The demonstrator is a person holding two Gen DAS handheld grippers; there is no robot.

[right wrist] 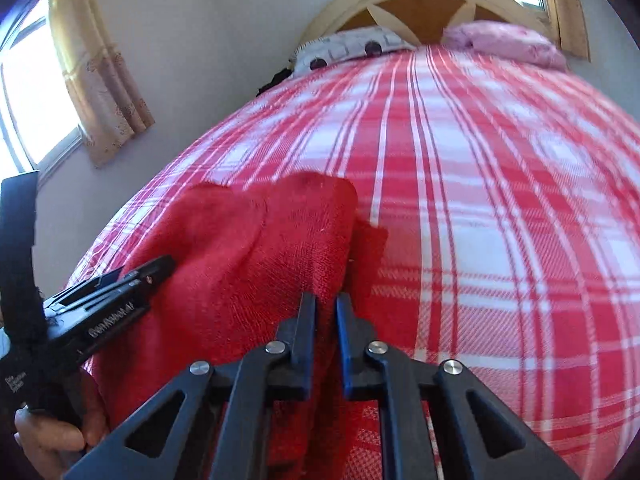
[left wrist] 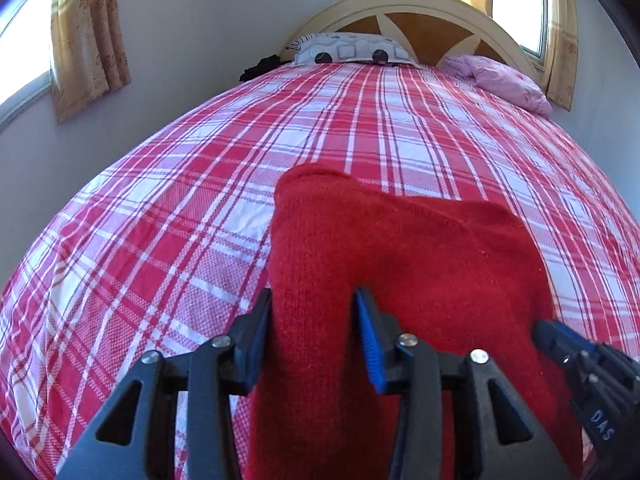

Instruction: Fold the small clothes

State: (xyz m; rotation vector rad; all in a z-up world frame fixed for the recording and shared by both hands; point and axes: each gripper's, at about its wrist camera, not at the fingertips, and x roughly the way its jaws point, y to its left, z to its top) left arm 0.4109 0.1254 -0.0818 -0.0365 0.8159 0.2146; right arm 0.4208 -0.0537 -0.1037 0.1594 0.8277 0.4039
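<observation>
Red knit garment [left wrist: 360, 264] runs between the left gripper [left wrist: 314, 312] fingers, jaws parted, pad contact unclear. Right gripper [right wrist: 326, 312], jaws nearly closed, pinches the garment's right edge. Cloth lies on the plaid bedspread [left wrist: 160, 200], pillows [left wrist: 352, 50] well beyond.

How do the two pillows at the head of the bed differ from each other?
The patterned pillow is white with grey squares and dark dots; the pink pillow is plain. The patterned pillow lies flat on the left; the pink pillow sits crumpled on the right. Both rest against the headboard.
</observation>
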